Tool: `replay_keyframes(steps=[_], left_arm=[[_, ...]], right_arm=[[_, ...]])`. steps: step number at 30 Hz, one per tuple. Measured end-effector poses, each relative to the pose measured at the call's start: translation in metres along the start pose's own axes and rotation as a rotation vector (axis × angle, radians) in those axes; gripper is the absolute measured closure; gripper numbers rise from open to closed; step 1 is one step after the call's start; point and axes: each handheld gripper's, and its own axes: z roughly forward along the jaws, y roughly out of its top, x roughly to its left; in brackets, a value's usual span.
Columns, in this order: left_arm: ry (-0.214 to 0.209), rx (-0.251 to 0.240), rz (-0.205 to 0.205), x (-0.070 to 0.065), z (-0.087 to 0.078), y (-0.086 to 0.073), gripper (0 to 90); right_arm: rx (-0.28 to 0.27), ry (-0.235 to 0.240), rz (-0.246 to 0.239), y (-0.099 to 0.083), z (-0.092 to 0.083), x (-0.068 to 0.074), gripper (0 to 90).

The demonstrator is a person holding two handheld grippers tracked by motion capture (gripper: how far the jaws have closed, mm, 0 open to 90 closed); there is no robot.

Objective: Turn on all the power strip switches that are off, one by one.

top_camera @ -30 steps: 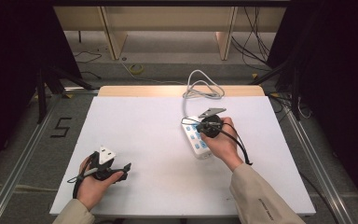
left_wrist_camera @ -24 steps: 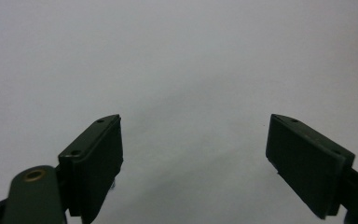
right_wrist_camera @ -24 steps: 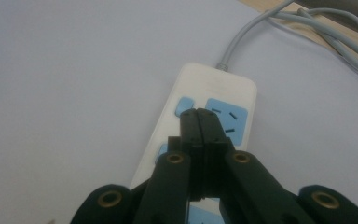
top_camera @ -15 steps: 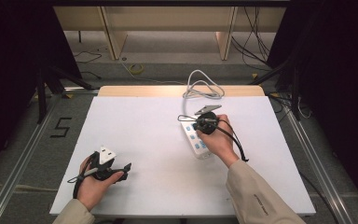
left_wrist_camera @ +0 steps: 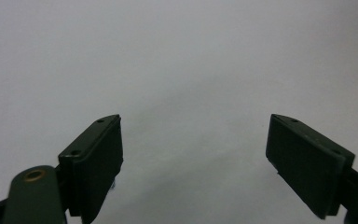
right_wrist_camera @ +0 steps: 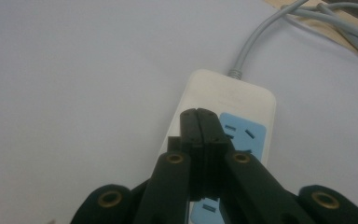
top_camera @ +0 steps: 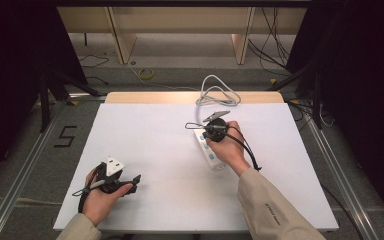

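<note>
Right claw (right_wrist_camera: 199,122), pressed together, sits over the power strip (right_wrist_camera: 242,100) at frame centre; left claw (left_wrist_camera: 193,154) spread, idle. Press straight down, strip steady.

White table (top_camera: 170,130): wide bare run across the middle and left, open passage between the two hands. Sole obstacle on the sheet is the power strip (right_wrist_camera: 223,100), lying right of centre under the right gripper (top_camera: 206,131). Its grey cable (top_camera: 219,95) coils over the far edge, blocking that corner. Left gripper (left_wrist_camera: 193,154) faces bare surface, nothing between its spread jaws.
</note>
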Motion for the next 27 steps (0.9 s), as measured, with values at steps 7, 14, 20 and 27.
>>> replay_keyframes(steps=[7, 14, 20, 27], left_arm=[[0.001, 0.001, 0.002, 0.000, 0.000, 0.000, 18.7], [0.000, 0.001, 0.004, 0.000, 0.000, 0.000, 18.7], [0.000, 0.002, 0.004, 0.001, 0.000, 0.000, 18.7], [-0.001, 0.004, 0.006, 0.001, 0.000, 0.000, 18.7]], right_arm=[[0.014, -0.003, 0.001, 0.001, 0.008, 0.000, 90.0], [0.021, -0.003, 0.005, 0.005, 0.015, -0.001, 90.0], [0.030, -0.006, 0.011, 0.009, 0.022, -0.003, 90.0], [0.045, -0.002, 0.018, 0.008, 0.030, -0.002, 90.0]])
